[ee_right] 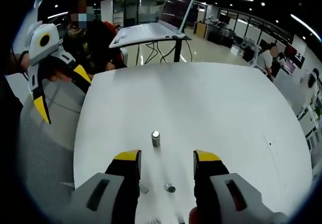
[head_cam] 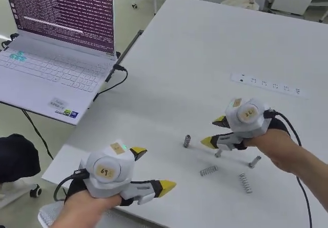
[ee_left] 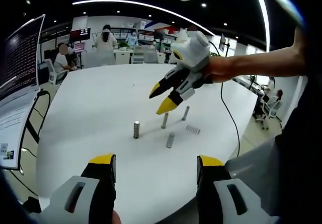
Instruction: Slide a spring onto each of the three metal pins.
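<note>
Both sets of jaws apart and empty: right gripper hovers with a bare pin just under its tips and a seemingly sprung pin ahead, probably lining up on the loose spring lying toward the left gripper, held clear.

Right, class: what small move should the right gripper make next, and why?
Probably lower the right gripper onto the nearer loose spring and close on it. Its jaws are open and empty, that spring lies flat on the table close by, and a pin nearby looks bare.
</note>
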`<state>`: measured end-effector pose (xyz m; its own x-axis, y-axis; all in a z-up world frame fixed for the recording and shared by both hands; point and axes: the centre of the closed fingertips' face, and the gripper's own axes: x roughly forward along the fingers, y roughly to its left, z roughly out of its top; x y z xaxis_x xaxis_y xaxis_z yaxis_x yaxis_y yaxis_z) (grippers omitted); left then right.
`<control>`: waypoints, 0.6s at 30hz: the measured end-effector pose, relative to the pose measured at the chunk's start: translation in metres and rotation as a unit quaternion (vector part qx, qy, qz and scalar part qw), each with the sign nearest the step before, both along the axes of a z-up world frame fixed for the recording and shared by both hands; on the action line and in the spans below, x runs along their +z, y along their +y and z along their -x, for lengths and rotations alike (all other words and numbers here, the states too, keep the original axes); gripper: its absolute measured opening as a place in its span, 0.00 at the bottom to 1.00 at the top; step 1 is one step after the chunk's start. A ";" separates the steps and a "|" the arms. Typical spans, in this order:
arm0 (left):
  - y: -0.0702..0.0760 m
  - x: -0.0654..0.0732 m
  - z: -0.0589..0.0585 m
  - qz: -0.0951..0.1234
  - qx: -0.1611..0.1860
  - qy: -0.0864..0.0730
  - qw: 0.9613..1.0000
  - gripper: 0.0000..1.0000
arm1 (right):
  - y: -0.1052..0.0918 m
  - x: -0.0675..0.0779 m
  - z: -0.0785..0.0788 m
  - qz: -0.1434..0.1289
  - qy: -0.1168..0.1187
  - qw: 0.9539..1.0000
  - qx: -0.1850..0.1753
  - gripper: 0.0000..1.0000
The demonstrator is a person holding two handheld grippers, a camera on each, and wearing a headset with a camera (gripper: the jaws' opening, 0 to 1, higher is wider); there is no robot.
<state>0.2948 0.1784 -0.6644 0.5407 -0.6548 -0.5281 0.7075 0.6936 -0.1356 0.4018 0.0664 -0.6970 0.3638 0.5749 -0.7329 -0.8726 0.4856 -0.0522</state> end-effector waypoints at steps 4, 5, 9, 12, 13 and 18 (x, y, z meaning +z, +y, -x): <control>0.001 0.001 -0.001 0.000 0.001 -0.002 1.000 0.61 | -0.004 0.003 0.010 -0.014 -0.003 1.000 -0.013 0.41; 0.001 0.001 -0.002 0.000 0.001 -0.002 1.000 0.61 | -0.005 0.004 0.011 -0.016 -0.005 1.000 -0.017 0.41; 0.002 0.002 -0.004 0.000 0.002 -0.004 1.000 0.61 | -0.011 0.007 0.018 -0.037 -0.003 0.998 -0.041 0.42; 0.002 0.003 -0.005 -0.001 0.001 -0.005 1.000 0.61 | -0.016 0.011 0.023 -0.049 -0.003 0.997 -0.055 0.43; 0.002 0.003 -0.005 -0.002 0.000 -0.005 1.000 0.61 | -0.016 0.012 0.024 -0.053 -0.003 0.997 -0.059 0.43; -0.001 0.002 -0.007 -0.003 -0.005 -0.006 1.000 0.61 | -0.024 0.018 0.027 -0.069 -0.008 0.995 -0.077 0.45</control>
<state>0.3014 0.1773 -0.6622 0.5402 -0.6570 -0.5259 0.7158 0.6873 -0.1234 0.3744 0.0428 -0.6787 0.4672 0.6052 -0.6446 -0.7865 0.6175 0.0098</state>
